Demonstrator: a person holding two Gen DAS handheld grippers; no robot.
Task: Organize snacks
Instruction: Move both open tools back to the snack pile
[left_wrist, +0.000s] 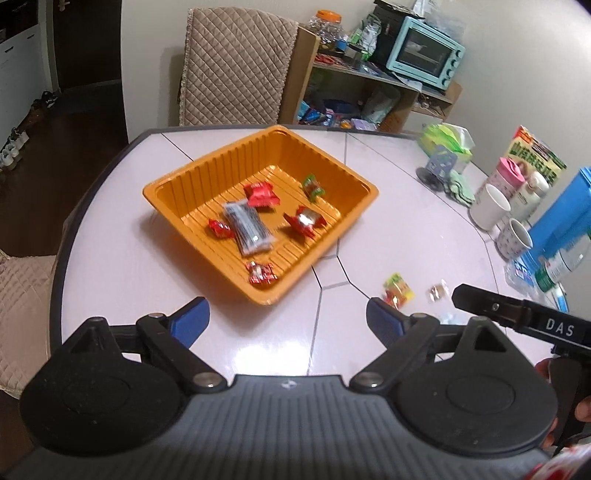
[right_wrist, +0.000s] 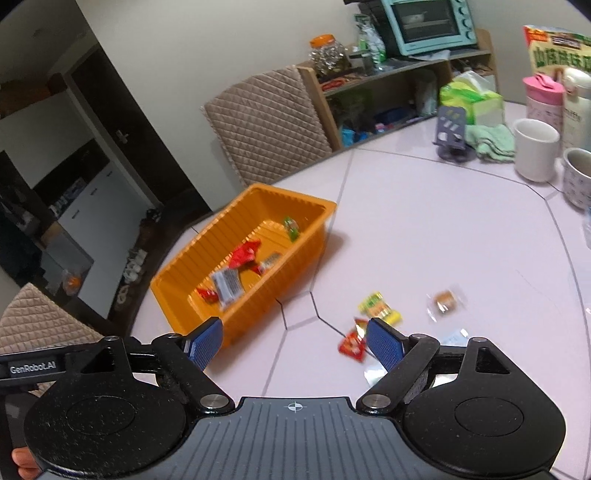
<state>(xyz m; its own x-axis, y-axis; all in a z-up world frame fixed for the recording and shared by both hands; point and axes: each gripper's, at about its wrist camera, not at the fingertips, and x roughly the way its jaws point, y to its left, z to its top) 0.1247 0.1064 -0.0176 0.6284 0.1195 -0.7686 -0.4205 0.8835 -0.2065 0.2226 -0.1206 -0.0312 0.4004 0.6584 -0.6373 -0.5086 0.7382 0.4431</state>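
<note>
Currently both grippers sit above the pale tiled tabletop (left_wrist: 110, 266) with nothing between their blue pads. Left gripper (left_wrist: 288, 321) has its jaws spread wide and empty, aimed at the near edge of the orange ribbed plastic tray (left_wrist: 177, 177). Right gripper (right_wrist: 295, 341) is also spread wide and empty; in its own view the right pad (right_wrist: 384, 343) overlaps a red-and-yellow snack packet (right_wrist: 352, 345) lying on the table, contact not resolvable. Tray contents, left wrist view: a long silver-grey foil packet (left_wrist: 247, 229) in the middle, a small red wrapped candy (left_wrist: 220, 229) touching its left side, a red pouch (left_wrist: 261, 195) behind it, a red-and-silver wrapper (left_wrist: 304, 220) to the right, a green-and-red candy (left_wrist: 313, 187) near the far right wall, and another red wrapped candy (left_wrist: 261, 273) by the near wall. Loose on the table, right of the tray and well apart from it: a yellow-green snack packet (right_wrist: 379, 308) and a clear-wrapped round brown biscuit (right_wrist: 445, 301), plus the red-and-yellow one. Far side of the table holds a white mug (right_wrist: 535, 149), a patterned mug (right_wrist: 578, 177), a pink-lidded bottle (right_wrist: 543, 98), a folded green cloth (right_wrist: 493, 142) and a green tissue pack (right_wrist: 469, 98). Motion blur on the tray items; labels unreadable.
</note>
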